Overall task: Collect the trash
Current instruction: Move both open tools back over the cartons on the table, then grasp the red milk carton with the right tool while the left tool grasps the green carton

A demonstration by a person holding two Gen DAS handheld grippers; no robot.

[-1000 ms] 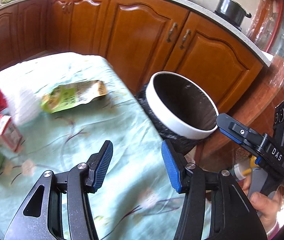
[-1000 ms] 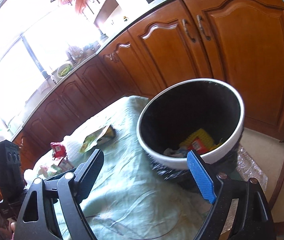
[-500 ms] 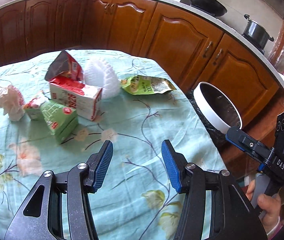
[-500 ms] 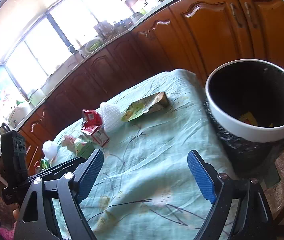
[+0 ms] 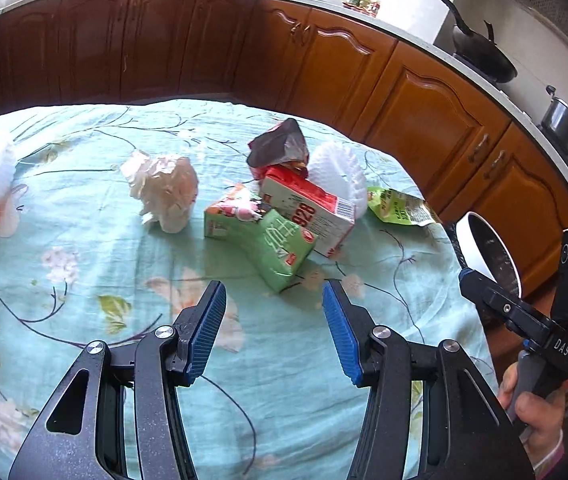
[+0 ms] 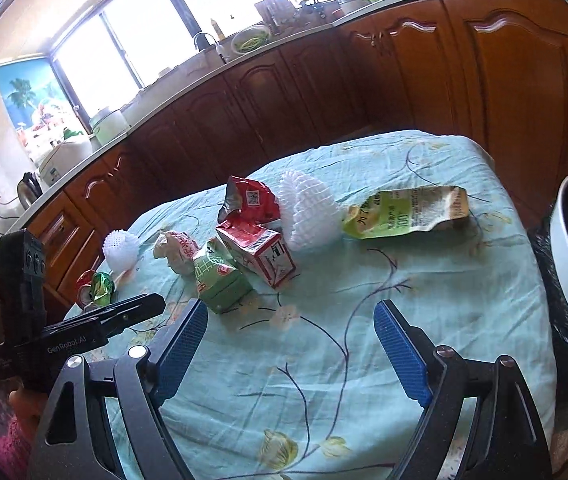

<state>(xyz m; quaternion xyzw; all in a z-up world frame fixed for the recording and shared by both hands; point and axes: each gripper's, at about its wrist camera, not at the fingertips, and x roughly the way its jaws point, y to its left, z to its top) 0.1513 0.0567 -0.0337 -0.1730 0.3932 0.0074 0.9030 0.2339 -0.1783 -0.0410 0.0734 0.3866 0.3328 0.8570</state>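
Left gripper [image 5: 274, 330] empty, just short of green carton [image 5: 272, 246].

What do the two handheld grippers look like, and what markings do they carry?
Both the left gripper and the right gripper have speckled black metal arms with silver pivot bolts and ribbed blue pads. The right one's body, seen from the left wrist, reads "DAS"; the left one's body reads "GenRobot.AI". A pink-and-white cuff shows at the right wrist.

Background: wooden cabinets [image 5: 415, 108] under a pale countertop [image 6: 188, 80]. Black wok [image 5: 483, 60] and dark lidded pot [image 5: 563, 124] on the stove side. Window [image 6: 156, 20], faucet [image 6: 204, 40], bowl of greens [image 6: 250, 38], kettle [image 6: 30, 194], beach picture [image 6: 32, 100].
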